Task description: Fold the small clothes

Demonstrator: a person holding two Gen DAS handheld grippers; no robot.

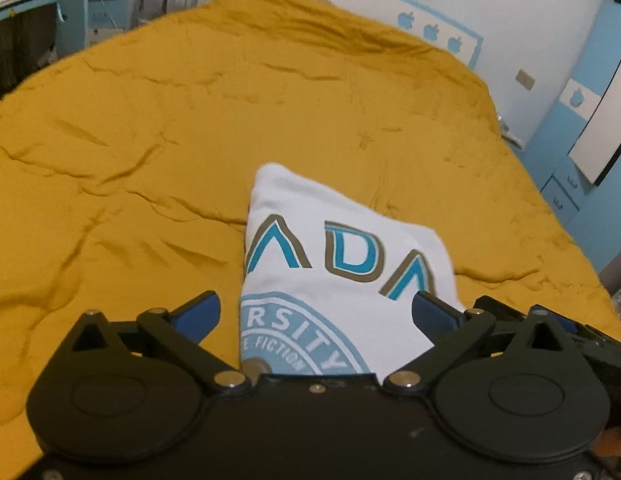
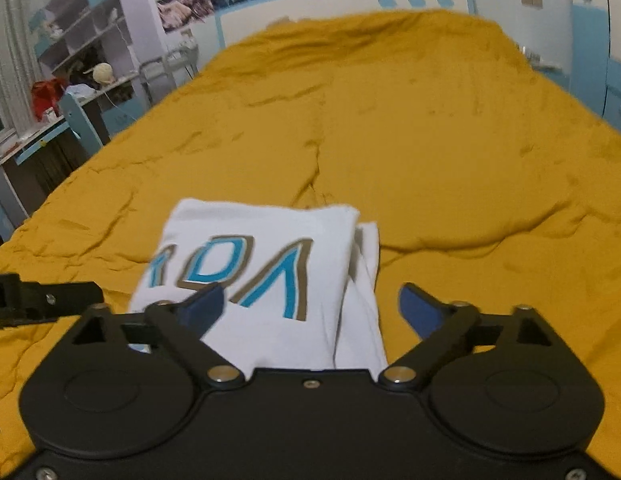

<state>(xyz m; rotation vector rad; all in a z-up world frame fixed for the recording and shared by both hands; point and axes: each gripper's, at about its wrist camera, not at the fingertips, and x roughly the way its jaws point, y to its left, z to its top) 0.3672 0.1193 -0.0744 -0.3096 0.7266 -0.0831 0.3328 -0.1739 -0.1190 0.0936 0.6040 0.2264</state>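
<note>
— Both bodies hide the near edge of the folded white shirt [image 1: 330, 264]?
— Yes. The left hand-held gripper [image 1: 316, 312] and right hand-held gripper [image 2: 310, 306] tilt downward, jaws spread wide, gripping nothing. It lies on the mustard bed [image 1: 150, 140].

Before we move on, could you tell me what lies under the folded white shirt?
The white shirt rests on the mustard bedspread. Its own folded layers show at the right edge; anything beneath it is covered.
</note>
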